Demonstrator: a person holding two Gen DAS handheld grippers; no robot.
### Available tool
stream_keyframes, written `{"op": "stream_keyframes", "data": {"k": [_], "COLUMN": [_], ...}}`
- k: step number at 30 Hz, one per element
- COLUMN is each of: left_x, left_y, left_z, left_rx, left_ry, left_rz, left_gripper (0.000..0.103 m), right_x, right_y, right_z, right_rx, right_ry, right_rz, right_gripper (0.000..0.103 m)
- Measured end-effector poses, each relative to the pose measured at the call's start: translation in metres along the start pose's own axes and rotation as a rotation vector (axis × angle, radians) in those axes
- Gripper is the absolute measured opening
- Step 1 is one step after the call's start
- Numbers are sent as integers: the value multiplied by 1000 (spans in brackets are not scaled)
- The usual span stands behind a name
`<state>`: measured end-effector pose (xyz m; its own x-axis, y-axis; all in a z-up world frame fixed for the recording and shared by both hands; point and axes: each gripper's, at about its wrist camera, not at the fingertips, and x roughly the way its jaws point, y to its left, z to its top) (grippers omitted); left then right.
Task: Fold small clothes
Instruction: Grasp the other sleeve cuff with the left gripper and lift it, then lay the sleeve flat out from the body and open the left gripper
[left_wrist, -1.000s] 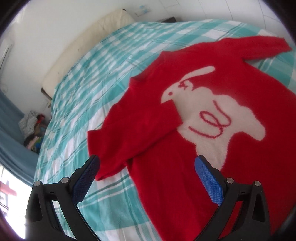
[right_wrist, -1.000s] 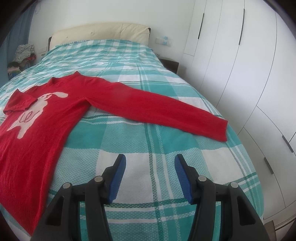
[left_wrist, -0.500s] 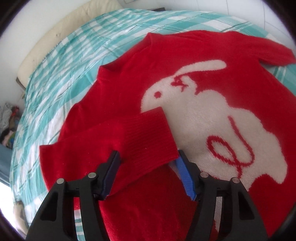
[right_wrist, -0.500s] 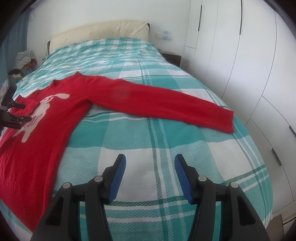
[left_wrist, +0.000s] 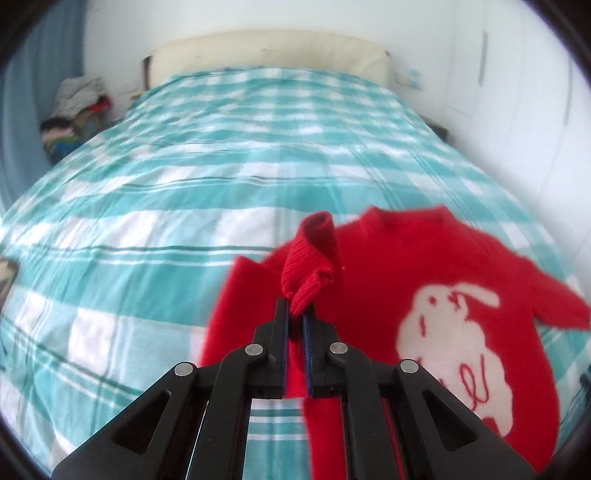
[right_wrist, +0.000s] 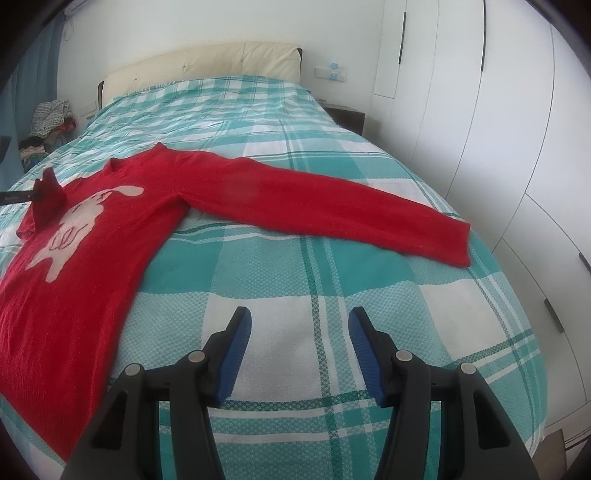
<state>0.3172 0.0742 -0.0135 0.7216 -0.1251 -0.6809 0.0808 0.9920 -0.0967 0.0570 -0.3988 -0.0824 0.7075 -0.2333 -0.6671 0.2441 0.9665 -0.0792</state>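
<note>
Pinching the red sweater's (left_wrist: 424, 295) cuff (left_wrist: 310, 266), left hand-held gripper (left_wrist: 294, 317) just clamped shut; next it needs laying flat, right hand-held gripper (right_wrist: 300, 332) idling apart.

My left gripper (left_wrist: 294, 314) has just been closing and now pinches the cuff (left_wrist: 310, 266) of the red sweater (left_wrist: 424, 295), lifted clear of the rabbit; the view swings round toward the headboard (left_wrist: 269, 51).
</note>
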Motion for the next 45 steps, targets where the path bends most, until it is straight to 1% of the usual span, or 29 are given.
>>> {"op": "stream_keyframes", "data": {"k": [2, 5, 8, 10, 13, 17, 21, 24, 26, 30, 32, 34, 36, 38, 39, 40, 41, 42, 43, 45], "left_x": [-12, -29, -31, -29, -30, -38, -30, -19, -17, -16, -17, -19, -23, -29, -34, -39, -46, -52, -58, -66], "left_y": [56, 128, 177, 198, 221, 229, 237, 248, 250, 248, 248, 249, 251, 250, 249, 247, 245, 242, 239, 234], "left_z": [5, -6, -30, -49, -72, -87, -107, -127, -136, -136, -138, -140, -141, -142, -142, -141, -140, -140, -139, -137], "left_rx": [-162, -326, -445, -510, -608, -654, -692, -748, -758, -747, -742, -752, -768, -779, -783, -789, -795, -799, -802, -801], "left_ry": [-25, -40, -20, -5, 6, -4, 60, 107, 110, 110, 100, 84, 71, 59, 47, 30, 8, -14, -34, -60], "left_rz": [68, 222, 334, 379, 392, 425, 472, 465, 456, 451, 435, 412, 386, 371, 367, 365, 372, 383, 387, 357], "left_gripper": [5, 5, 5, 4, 4, 4, 3, 3, 3, 3, 5, 11, 13, 25, 41, 60, 68, 81, 88, 89], "right_x": [-1, -2, -2, -2, -1, 0, 1, 3, 3, 2, 3, 4, 4, 3, 3, 2, 1, 1, 0, -3], "right_y": [-1, 1, 5, 7, 9, 11, 11, 12, 11, 9, 8, 8, 9, 10, 10, 9, 9, 8, 6, 4], "right_z": [0, 0, -1, -1, -1, -3, -3, -3, -3, -3, -3, -3, -3, -3, -3, -3, -3, -3, -3, -3], "right_rx": [5, -2, -15, -24, -36, -47, -49, -53, -52, -40, -32, -31, -36, -40, -40, -38, -35, -30, -24, -13], "right_ry": [-2, -5, -6, -4, -3, -3, 1, 7, 7, 2, 5, 9, 9, 4, 2, 0, -2, -6, -11, -23], "right_rz": [6, 12, 14, 12, 3, -11, -15, -14, -13, -12, -13, -17, -22, -29, -31, -33, -35, -38, -41, -44], "right_gripper": [55, 55, 55, 55, 55, 55, 55, 55, 55, 55, 55, 55, 55, 55, 55, 55, 60, 62, 67, 70]}}
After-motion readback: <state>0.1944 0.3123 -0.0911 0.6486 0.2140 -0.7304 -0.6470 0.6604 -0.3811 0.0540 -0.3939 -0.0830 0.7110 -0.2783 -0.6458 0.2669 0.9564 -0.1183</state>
